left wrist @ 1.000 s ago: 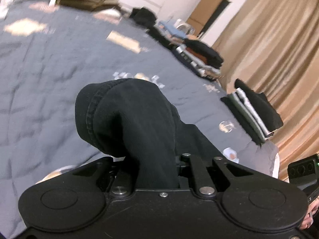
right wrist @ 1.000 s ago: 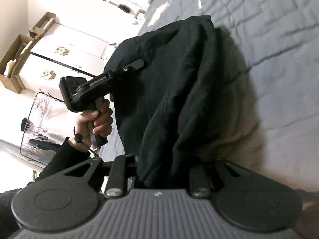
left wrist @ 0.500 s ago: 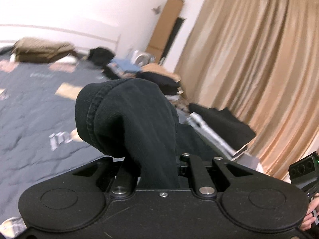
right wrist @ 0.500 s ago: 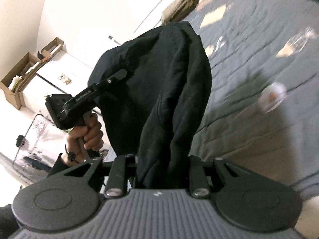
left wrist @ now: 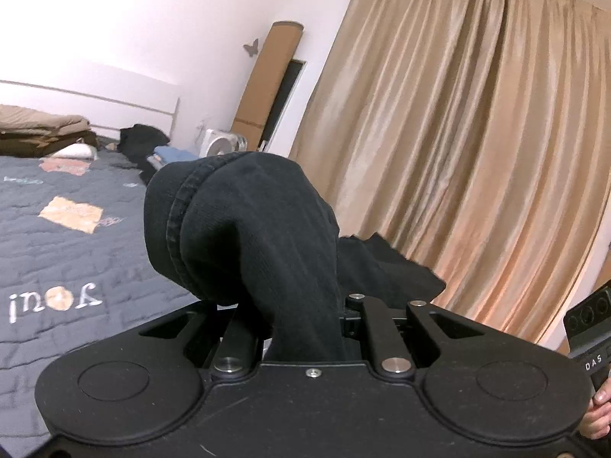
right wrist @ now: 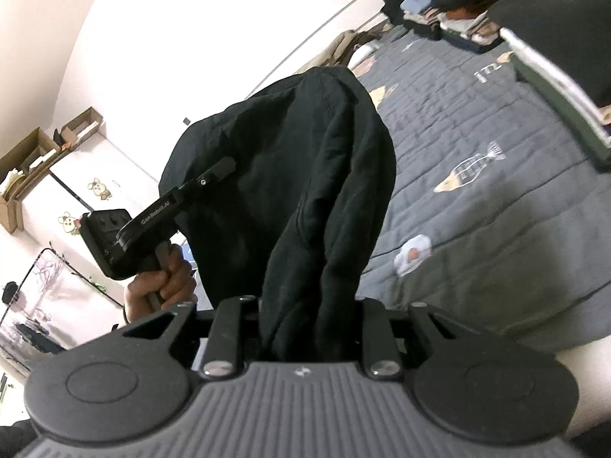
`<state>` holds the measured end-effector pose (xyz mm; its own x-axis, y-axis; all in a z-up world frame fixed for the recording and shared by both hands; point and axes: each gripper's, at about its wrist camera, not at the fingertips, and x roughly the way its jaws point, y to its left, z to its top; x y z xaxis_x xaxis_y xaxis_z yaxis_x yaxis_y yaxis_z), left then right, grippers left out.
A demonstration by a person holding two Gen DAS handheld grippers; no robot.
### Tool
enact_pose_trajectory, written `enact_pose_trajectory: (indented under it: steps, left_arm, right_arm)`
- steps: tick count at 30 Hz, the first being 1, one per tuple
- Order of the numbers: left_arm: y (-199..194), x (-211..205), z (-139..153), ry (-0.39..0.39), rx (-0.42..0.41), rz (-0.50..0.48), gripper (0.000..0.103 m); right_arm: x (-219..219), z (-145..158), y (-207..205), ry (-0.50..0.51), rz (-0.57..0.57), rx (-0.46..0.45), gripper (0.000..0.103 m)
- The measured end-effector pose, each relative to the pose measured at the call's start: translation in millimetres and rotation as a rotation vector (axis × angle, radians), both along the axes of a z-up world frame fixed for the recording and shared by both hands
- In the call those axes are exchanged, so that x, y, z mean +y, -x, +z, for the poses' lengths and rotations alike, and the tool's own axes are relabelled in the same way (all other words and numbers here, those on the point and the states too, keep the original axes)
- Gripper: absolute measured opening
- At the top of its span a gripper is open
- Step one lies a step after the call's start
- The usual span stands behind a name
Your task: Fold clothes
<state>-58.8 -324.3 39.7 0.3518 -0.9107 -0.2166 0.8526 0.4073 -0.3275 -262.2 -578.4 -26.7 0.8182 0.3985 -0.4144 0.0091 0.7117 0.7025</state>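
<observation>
My left gripper (left wrist: 305, 316) and right gripper (right wrist: 309, 328) each pinch the soft black cloth garment (right wrist: 298, 175), high over the grey quilted bed (right wrist: 477, 198) at right.

The garment (left wrist: 244, 229) was plain black, with a stitched hem band of the same black. The left gripper (left wrist: 305, 328) was matte black; the right gripper (right wrist: 309, 328) had black arms and a ribbed grey body. The bed quilt (left wrist: 76, 259) was dark grey-blue with stitched lines, tan patches and white lettering; in the right wrist view it carried a white and tan fish motif (right wrist: 469, 171). The curtain (left wrist: 477, 152) was golden beige with a satin sheen. The wall (left wrist: 152, 38) was white. The cabinet (right wrist: 80, 198) was white with small cartoon animal stickers. The folded blanket (left wrist: 38, 129) was tan over brown.
</observation>
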Motion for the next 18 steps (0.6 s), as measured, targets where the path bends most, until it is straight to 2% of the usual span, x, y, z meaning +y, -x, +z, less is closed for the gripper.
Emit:
enact_pose_trajectory:
  steps: [7, 18]
  left_arm:
    - [12, -60, 11, 0.04, -0.02, -0.008, 0.013]
    - [31, -178, 7, -0.004, -0.035, -0.03, 0.013]
  right_arm:
    - [-51, 16, 18, 0.026, -0.036, -0.036, 0.023]
    - [-185, 28, 43, 0.041, -0.092, -0.036, 0.023]
